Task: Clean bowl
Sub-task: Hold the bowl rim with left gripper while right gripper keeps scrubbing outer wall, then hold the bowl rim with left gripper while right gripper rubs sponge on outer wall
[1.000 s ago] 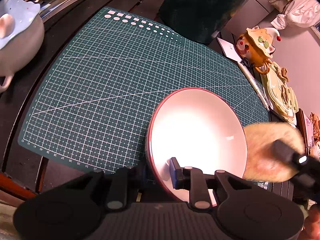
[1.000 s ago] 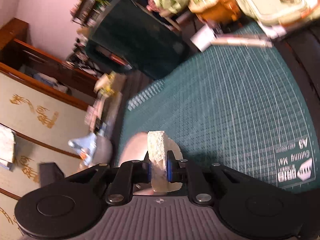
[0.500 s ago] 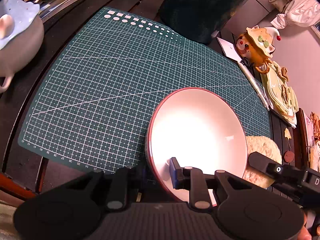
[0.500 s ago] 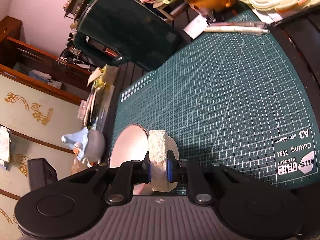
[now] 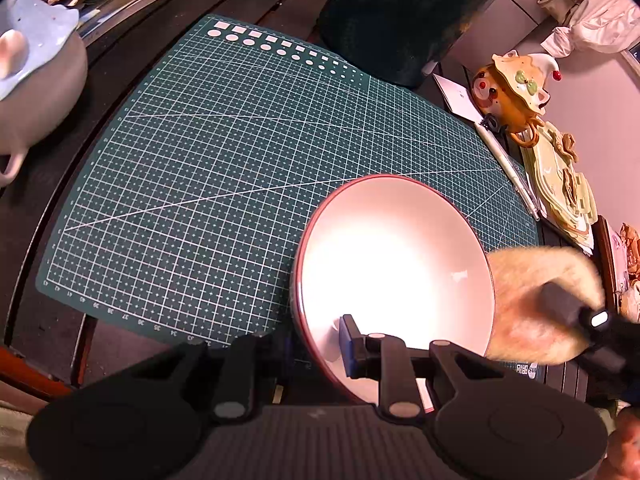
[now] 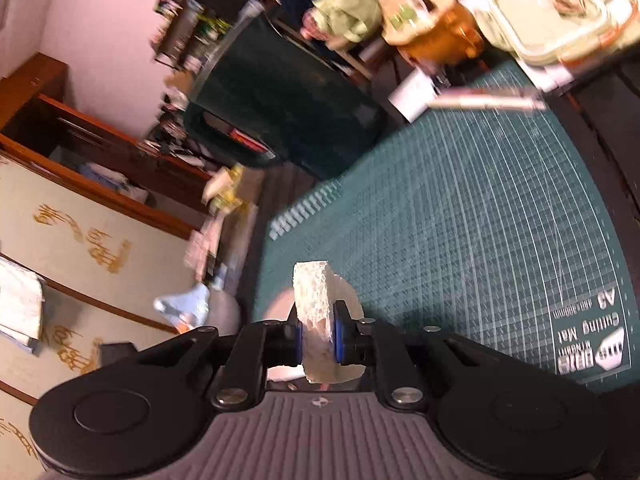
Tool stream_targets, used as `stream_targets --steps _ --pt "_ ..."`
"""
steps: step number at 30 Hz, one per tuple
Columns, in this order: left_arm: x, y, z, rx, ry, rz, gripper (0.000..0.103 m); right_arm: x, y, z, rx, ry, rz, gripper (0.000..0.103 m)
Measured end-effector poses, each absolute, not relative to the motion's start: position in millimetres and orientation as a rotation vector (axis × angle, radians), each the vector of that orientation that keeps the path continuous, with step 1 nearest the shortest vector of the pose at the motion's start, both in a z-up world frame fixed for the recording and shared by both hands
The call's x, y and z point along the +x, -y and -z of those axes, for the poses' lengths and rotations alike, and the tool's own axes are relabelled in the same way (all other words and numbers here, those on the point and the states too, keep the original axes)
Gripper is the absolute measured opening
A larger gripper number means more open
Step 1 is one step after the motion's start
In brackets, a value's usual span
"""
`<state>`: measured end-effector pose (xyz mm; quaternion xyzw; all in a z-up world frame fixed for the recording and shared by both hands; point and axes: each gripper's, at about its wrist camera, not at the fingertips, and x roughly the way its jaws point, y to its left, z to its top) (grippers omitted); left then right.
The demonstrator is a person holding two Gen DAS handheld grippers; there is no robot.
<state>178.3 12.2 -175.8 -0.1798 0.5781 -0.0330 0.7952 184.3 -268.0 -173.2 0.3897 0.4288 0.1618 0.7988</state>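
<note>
Wiping of the red-rimmed white bowl (image 5: 394, 268) is judged under way: left gripper (image 5: 316, 350) is clamping its near rim, tilting it above the green cutting mat (image 5: 224, 160), while right gripper (image 6: 316, 336) is pinching a blurred sponge (image 6: 316, 312) outside the bowl's right rim, which next needs sweeping inward.

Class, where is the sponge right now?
The sponge is pinched in the right gripper; the left wrist view shows it just outside the bowl's right rim, above the green cutting mat.
</note>
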Motion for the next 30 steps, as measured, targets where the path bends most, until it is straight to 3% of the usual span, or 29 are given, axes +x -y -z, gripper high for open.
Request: stream_targets --steps 5,16,24,30 --pt "178 -12 175 -0.385 -1.242 0.071 0.022 187 263 185 0.831 -0.981 -0.344 0.014" --pt "178 -12 175 -0.382 -1.242 0.074 0.022 180 274 166 0.870 -0.868 -0.364 0.014" --pt "179 -11 176 -0.381 -1.242 0.074 0.022 186 265 185 0.859 -0.982 -0.342 0.014" --pt "179 -11 175 -0.382 -1.243 0.074 0.022 180 274 169 0.895 -0.889 -0.368 0.014"
